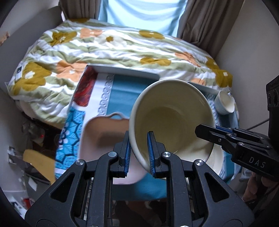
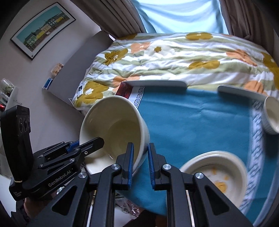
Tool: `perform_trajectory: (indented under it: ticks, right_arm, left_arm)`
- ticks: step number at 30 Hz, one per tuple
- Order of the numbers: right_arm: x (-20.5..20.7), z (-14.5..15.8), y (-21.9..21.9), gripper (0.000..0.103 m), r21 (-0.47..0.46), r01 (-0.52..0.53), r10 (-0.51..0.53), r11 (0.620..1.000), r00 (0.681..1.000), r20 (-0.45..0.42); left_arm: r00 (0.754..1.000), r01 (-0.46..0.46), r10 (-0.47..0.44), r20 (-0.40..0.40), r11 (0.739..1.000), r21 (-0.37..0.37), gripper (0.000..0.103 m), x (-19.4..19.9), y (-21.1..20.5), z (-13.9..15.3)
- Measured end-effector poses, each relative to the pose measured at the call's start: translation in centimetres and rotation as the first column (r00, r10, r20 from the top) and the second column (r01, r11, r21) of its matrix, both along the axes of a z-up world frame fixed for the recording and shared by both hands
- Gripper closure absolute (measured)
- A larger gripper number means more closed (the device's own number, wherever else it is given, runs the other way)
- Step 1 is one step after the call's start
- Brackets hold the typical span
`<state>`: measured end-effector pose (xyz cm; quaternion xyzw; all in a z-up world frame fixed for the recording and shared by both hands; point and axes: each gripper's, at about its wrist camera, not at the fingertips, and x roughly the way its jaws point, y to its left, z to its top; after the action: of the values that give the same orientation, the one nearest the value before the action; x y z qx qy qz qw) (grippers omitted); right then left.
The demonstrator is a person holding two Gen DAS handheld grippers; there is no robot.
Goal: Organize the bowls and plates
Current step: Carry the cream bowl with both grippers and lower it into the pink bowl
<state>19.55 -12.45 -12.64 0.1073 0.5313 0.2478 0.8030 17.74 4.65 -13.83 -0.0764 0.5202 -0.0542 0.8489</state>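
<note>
Left wrist: fingers [image 1: 125, 153] pinch glossy round cream bowl [image 1: 172, 111].

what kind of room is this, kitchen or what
Most likely a bedroom, not a kitchen. A floral quilt covers a bed beneath a curtained window, and a framed picture hangs on the wall. The cream bowl and other dishes sit on a blue cloth.

Home bedroom, floral duvet [image 2: 174, 57] on bed, curtains [image 1: 205, 22], framed picture [image 2: 41, 28] on wall
</note>
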Motion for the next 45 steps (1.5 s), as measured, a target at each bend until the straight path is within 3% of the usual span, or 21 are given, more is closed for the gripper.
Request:
perform_trajectory:
  ticks: [8,15,27,45]
  right_arm:
    - [-0.3,-5.4,6.0,0.088,-0.049,0.058,-0.062,0.997,0.994,-0.086]
    - [-0.4,-8.9,7.5,0.088,-0.084,0.106,-0.118,0.991,0.981,-0.151]
    - [-0.6,-10.6,8.2,0.088,-0.135,0.138,-0.163,0.981,0.967,-0.197]
    - [-0.9,-9.8,8.0,0.088,-0.135,0.154,-0.177,0.979,0.967,-0.182]
  left_arm:
    - [0.988,0.108,-0.105,-0.116,0.994,0.021,0.087,1.2,5.0,-6.0]
    - [0.967,0.198,-0.191,-0.17,0.98,0.029,0.087,2.9,6.3,-9.4]
    - [0.944,0.273,-0.263,-0.2,0.962,0.023,0.087,4.2,6.2,-11.4]
    - [0.946,0.289,-0.261,-0.19,0.947,0.142,0.087,3.9,5.4,-10.8]
